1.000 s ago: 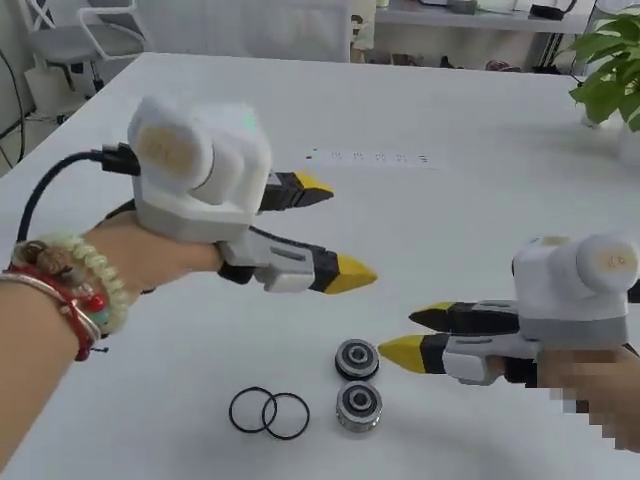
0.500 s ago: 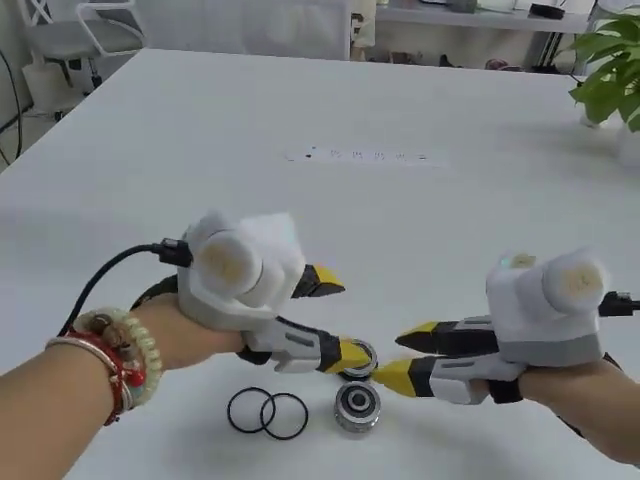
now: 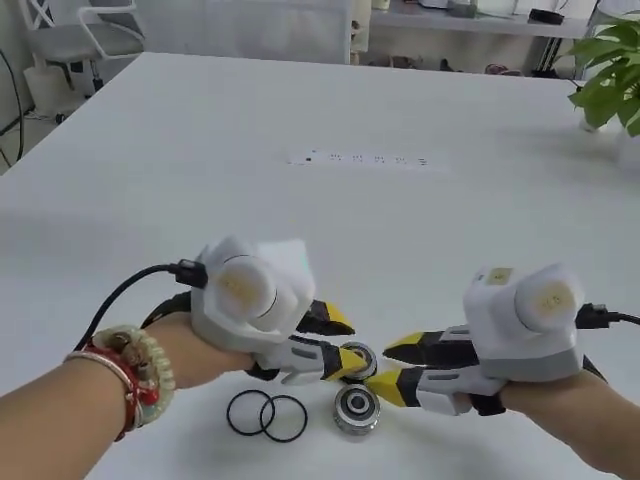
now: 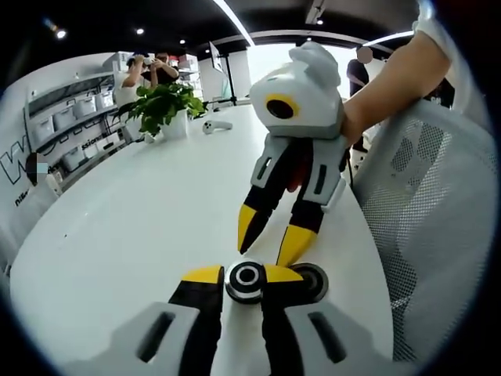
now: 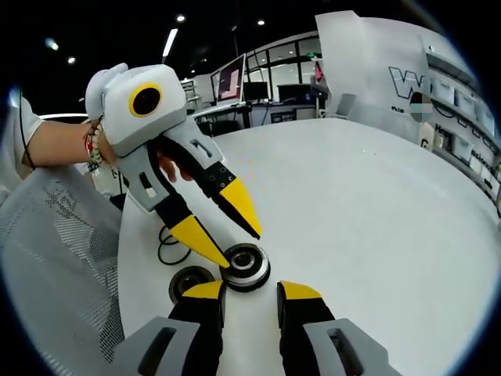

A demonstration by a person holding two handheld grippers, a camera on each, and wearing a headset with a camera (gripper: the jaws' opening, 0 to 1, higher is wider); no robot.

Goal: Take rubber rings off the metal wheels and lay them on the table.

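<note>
Both claws have dropped to the surface (image 3: 300, 220). Left claw (image 3: 348, 343), jaws parted, straddles far wheel (image 3: 358, 357); right claw (image 3: 392, 366), parted, just beside it. Two rubber rings (image 3: 268, 414) lie nearby. Judgement: next ring removal is imminent.

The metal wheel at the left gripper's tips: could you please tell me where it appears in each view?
Head view: the wheel is low centre, between the left gripper and right gripper tips.
Left gripper view: the wheel is bottom centre, flanked by that gripper's yellow tips.
Right gripper view: the wheel is low centre, just ahead of that gripper's jaws.
Shared landmark: the other wheel beside it, below it, then at its right, then at its left.
</note>
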